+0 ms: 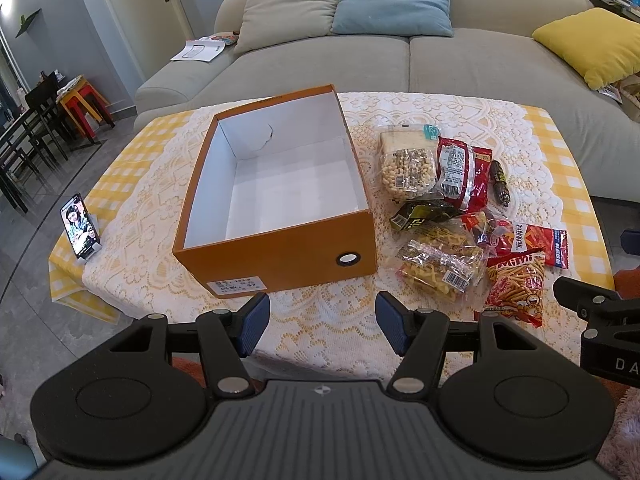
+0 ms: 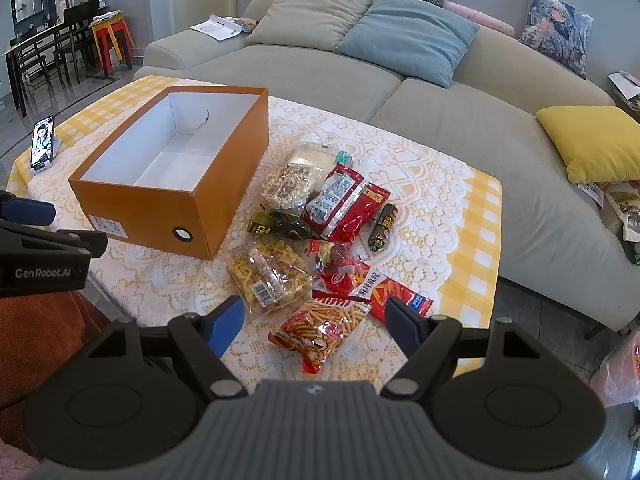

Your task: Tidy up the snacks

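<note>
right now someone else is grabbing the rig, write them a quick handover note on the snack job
Left tongs: open, holding nothing, hovering over the near table edge in front of the orange box.
Right tongs: open, holding nothing, poised just above the Mimi stick-snack bag.
Box: lid off, nothing inside, on the lace tablecloth.
Snacks: all piled on the cloth to the right of the box, including the clear bag of twists, red packet, nut bag and dark sausage stick.
Done: nothing packed yet.
Left: move every snack into the box; the Mimi bag looks like the easiest first pick.
</note>
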Motion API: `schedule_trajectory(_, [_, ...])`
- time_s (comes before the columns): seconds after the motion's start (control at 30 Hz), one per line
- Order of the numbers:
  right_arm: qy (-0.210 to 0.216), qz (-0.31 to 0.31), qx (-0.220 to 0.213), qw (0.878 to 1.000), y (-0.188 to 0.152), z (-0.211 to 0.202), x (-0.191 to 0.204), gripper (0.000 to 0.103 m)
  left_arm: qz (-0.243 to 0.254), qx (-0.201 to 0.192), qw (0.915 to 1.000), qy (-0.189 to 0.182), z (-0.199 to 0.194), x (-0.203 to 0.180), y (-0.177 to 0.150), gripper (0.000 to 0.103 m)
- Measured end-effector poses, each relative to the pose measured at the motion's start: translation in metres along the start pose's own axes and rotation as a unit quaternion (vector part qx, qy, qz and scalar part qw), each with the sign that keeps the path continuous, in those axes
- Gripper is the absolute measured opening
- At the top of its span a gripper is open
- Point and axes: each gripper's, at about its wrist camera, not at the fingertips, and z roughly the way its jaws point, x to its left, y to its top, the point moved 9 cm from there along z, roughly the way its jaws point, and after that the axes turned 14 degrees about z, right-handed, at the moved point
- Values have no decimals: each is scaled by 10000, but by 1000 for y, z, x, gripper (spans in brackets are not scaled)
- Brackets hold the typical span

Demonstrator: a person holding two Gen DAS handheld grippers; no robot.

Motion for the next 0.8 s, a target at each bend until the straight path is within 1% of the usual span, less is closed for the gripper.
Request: schedule_trajectory(0.8, [-5,-3,12,10000,0,0,0,76,-7,25,10000,-26,1,-6,-3,72])
